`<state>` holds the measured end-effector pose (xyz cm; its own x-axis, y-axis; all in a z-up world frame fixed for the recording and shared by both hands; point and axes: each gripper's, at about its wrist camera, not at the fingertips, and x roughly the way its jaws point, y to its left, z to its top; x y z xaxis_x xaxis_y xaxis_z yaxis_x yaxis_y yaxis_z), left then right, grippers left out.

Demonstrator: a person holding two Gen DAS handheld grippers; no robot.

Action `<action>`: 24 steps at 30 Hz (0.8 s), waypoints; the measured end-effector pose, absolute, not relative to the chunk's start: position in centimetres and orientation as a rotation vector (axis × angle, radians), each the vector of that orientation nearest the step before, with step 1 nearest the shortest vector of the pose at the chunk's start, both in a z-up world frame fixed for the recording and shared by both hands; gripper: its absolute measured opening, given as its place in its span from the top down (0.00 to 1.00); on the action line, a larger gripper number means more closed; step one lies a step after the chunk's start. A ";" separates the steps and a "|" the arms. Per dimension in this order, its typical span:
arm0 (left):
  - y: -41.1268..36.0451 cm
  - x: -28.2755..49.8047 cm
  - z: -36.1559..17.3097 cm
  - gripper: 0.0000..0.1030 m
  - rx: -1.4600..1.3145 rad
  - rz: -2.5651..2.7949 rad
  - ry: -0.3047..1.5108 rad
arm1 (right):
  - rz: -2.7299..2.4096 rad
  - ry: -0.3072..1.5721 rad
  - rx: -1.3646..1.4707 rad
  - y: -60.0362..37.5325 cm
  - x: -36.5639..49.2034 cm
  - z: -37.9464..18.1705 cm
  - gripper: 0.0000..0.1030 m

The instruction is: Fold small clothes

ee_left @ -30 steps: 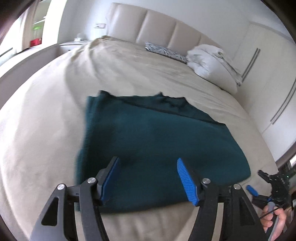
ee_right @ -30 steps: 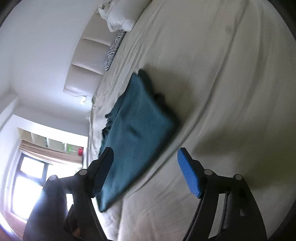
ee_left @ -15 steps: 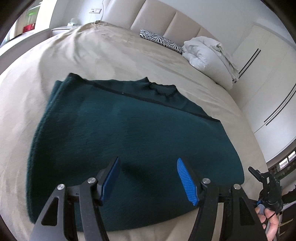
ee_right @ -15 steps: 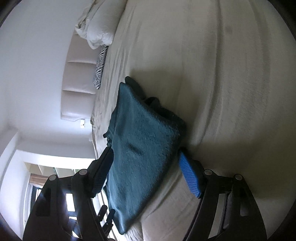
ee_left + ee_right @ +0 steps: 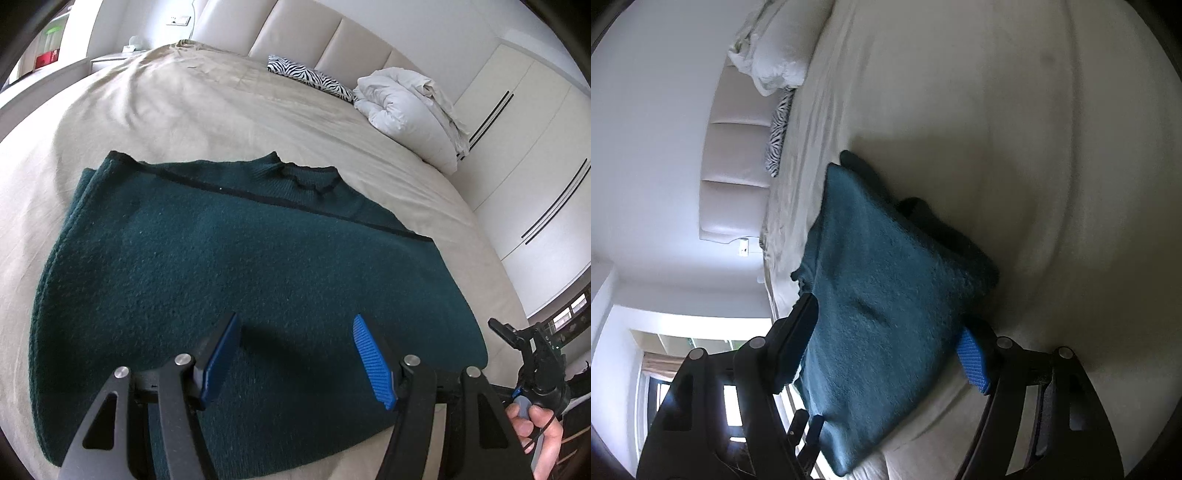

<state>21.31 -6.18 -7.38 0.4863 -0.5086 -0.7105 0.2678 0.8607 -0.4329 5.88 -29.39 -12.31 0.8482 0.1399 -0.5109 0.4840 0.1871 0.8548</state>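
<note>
Moved: both tongs have closed in on the sweater (image 5: 236, 280); a second ago they hung farther back.
Left tongs (image 5: 295, 354): spread wide, hovering over the near hem, pinching nothing.
Right tongs (image 5: 886, 347): spread around the sweater's side edge, not yet pressed together.
Sweater: green, folded flat on the bed (image 5: 184, 110), collar toward the headboard (image 5: 332, 40).
Risk: I'd guess a shallow bite catches only the top layer, so the fold slips apart when lifted.
Around: duvet (image 5: 406, 107) and striped pillow (image 5: 310, 75) lie well apart; nothing blocks the way.

Black tongs (image 5: 295, 354) (silver screws), ribbed blue pads (image 5: 371, 360); bare-skinned hand (image 5: 535, 439).
</note>
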 end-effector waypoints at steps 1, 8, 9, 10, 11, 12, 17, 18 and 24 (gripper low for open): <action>-6.2 21.4 -7.5 0.35 -0.283 -0.481 0.954 | -0.229 0.533 1.377 -29.2 6.2 -12.3 0.33; -7.4 22.6 -7.4 0.35 -0.280 -0.512 0.959 | -0.212 0.544 1.297 -28.8 9.2 -13.0 0.44; -7.6 22.8 -7.4 0.35 -0.281 -0.517 0.960 | -0.211 0.551 1.290 -28.8 9.7 -13.1 0.45; -7.9 23.0 -7.5 0.35 -0.277 -0.524 0.959 | -0.207 0.555 1.277 -28.8 10.2 -13.0 0.45; -8.1 23.2 -7.6 0.35 -0.270 -0.528 0.961 | -0.201 0.556 1.261 -28.8 10.7 -12.7 0.47; -8.5 23.4 -7.8 0.36 -0.261 -0.528 0.965 | -0.186 0.551 1.246 -29.0 11.4 -12.6 0.50; -9.1 24.3 -8.6 0.36 -0.251 -0.524 0.977 | -0.191 0.578 1.267 -30.5 13.5 -13.9 0.74; -9.1 24.4 -8.7 0.36 -0.252 -0.524 0.980 | -0.187 0.575 1.282 -30.8 13.5 -14.3 0.76; -8.9 25.0 -9.6 0.36 -0.287 -0.528 0.982 | -0.171 0.542 1.310 -31.1 12.5 -15.2 0.88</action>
<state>24.96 -8.93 -9.60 0.4439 -0.5449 -0.7113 0.2932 0.8385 -0.4593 12.51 -31.11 -15.17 0.8641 0.1802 -0.4699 0.4171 0.2661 0.8690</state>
